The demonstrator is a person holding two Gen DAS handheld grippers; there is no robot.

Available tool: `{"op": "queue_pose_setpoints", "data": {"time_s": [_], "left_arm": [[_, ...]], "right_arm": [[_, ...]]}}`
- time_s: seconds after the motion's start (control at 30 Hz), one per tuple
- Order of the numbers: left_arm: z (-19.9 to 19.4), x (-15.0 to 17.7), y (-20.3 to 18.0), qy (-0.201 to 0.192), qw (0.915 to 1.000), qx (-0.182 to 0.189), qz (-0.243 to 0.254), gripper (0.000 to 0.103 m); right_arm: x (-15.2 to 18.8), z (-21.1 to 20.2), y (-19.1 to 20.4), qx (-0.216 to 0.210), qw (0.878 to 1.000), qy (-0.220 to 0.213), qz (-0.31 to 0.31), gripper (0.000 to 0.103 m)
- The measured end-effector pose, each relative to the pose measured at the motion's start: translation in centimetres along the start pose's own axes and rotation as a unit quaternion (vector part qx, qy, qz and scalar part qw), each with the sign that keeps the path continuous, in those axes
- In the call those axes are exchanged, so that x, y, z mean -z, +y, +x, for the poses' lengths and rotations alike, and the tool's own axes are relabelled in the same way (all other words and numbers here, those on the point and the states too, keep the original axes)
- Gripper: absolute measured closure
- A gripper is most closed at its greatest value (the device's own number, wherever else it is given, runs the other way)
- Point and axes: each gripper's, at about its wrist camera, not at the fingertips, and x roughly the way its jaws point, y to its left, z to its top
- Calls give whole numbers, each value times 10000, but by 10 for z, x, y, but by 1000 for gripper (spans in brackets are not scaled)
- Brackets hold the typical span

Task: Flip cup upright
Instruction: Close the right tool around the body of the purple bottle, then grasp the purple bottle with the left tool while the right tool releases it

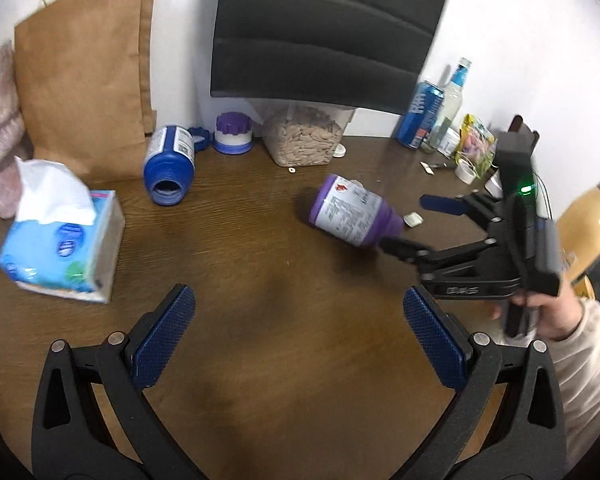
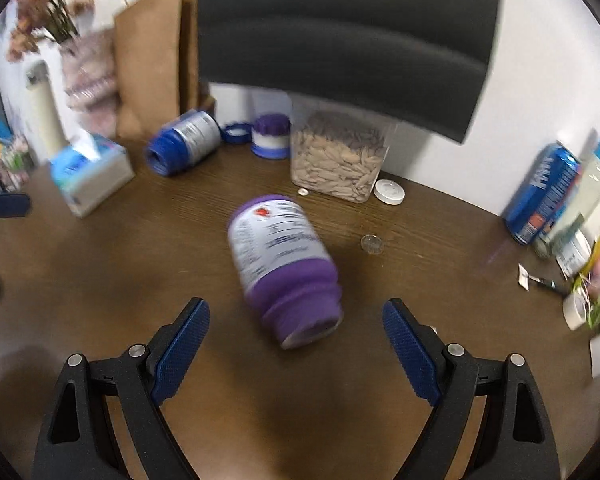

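You held your right gripper (image 2: 296,354) wide, its fingers bracketing the toppled purple plastic cup (image 2: 284,264); your left gripper (image 1: 300,340) waited wide, empty.

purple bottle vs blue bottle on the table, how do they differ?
The purple bottle lies near mid-table between the open right tongs; the blue bottle lies at the back by the brown paper bag. The purple bottle's neck points toward the right tongs; the blue bottle's open mouth faces front-left. The blue bottle's cap lies behind it; a purple lid caps a small jar nearby. Both lie on their sides, uncapped, with white labels.
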Motion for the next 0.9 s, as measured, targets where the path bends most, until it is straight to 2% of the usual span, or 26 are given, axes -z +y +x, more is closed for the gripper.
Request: {"op": "queue_pose_setpoints", "data": {"time_s": [0.1, 0.13, 0.17, 0.3, 0.37, 0.43, 0.5, 0.57, 0.63, 0.7, 0.83, 0.9], "left_arm": [[16, -3, 9, 55, 9999, 0, -123, 0], [20, -3, 12, 80, 9998, -27, -164, 0], [23, -2, 14, 99, 9998, -47, -193, 0], [20, 6, 16, 60, 9999, -123, -88, 0], [6, 11, 15, -27, 9998, -173, 74, 0], [-13, 19, 17, -190, 9997, -52, 154, 0], [-27, 31, 21, -269, 9995, -36, 165, 0], [-27, 39, 25, -89, 9997, -189, 105, 0], [-23, 50, 29, 187, 9995, -242, -35, 0], [-22, 64, 28, 353, 9990, -241, -117, 0], [-21, 86, 25, 467, 9979, -450, 19, 0], [-24, 93, 31, 413, 9977, -521, -145, 0]], "right_arm": [[-6, 32, -7, -425, 9983, 272, 281, 12], [-7, 37, -6, -611, 9969, 332, 359, 16], [-7, 41, -6, -737, 9958, 274, 463, 36], [-6, 35, 14, -949, 9951, 106, 271, 36], [1, 23, 32, -1235, 9923, 62, 120, 36], [15, 8, 58, -1745, 9844, 13, -210, 36], [36, -11, 93, -2281, 9706, 11, -768, 36], [56, -28, 126, -2630, 9567, -4, -1245, 36], [67, -40, 144, -2913, 9481, 42, -1273, 36], [73, -50, 155, -3010, 9448, 33, -1295, 36], [80, -64, 174, -2876, 9467, 4, -1450, 36], [82, -65, 178, -2776, 9502, -39, -1417, 35]]}}
